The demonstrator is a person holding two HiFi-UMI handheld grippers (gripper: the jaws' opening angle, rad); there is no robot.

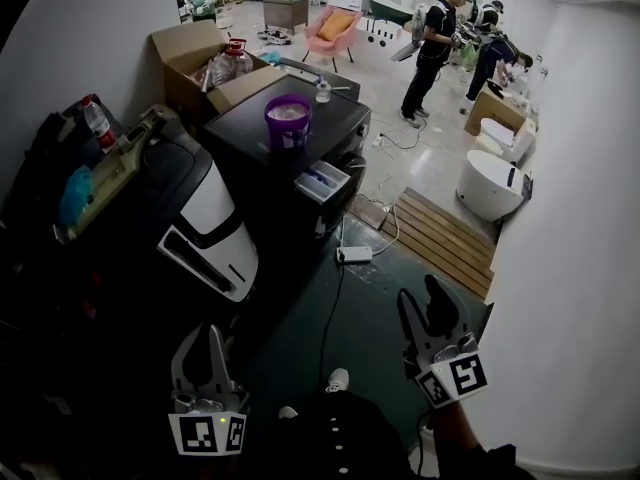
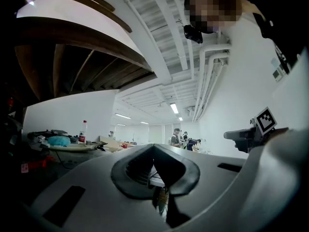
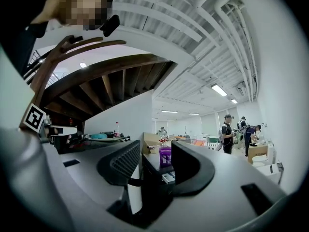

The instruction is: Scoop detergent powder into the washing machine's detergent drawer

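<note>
Both tools hang low and close to the body, well short of the work. The left gripper has its jaws slightly apart, narrowing toward the tips, with nothing between them. The right gripper is wider open and also empty. Its own view frames the purple tub and the detergent drawer in the gap between its jaws, so it is already aimed at them.

Both lie ahead and well apart from the grippers. The tub stands on top of the black washing machine, and the drawer is pulled out of the machine's front just below it, its long axis running out toward the person. By my reading the right gripper is the nearer of the two.

Open dark floor leads up to the machine. A power strip and its cable lie on that path, with a wooden pallet to the right and a white-panelled appliance crowding the left.
</note>
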